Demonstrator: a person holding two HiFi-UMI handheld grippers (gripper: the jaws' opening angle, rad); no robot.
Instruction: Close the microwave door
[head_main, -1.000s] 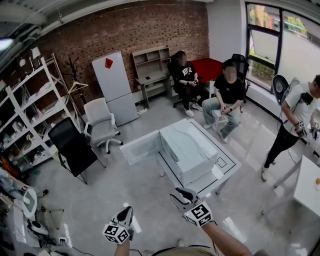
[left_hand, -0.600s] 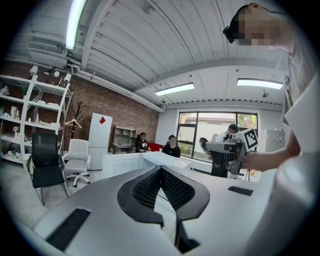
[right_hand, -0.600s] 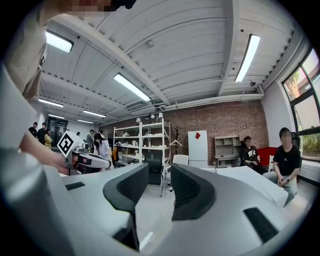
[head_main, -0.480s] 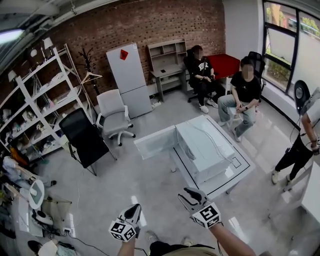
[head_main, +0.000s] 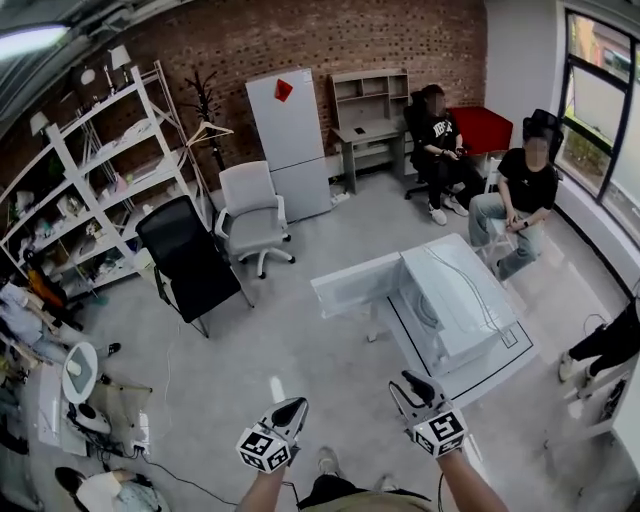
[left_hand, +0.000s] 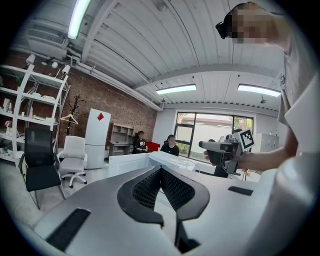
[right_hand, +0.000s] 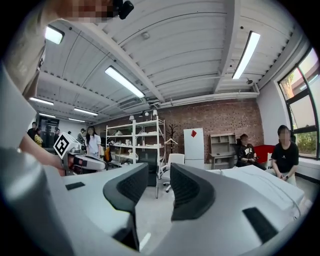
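Light is bright and even. Long ceiling tubes (right_hand: 129, 82) glow white in both gripper views, and one flares out at the head view's upper left corner. Daylight enters through the tall windows (head_main: 600, 100) at right. The glossy grey floor (head_main: 300, 350) carries pale reflections, with one bright streak near the bottom. The white microwave (head_main: 455, 300) looks washed out, its edges low in contrast. Shadows under the black chair (head_main: 190, 265) are soft and faint. All three views bend like a fisheye, strongest at the rims, and the gripper views darken to black corners
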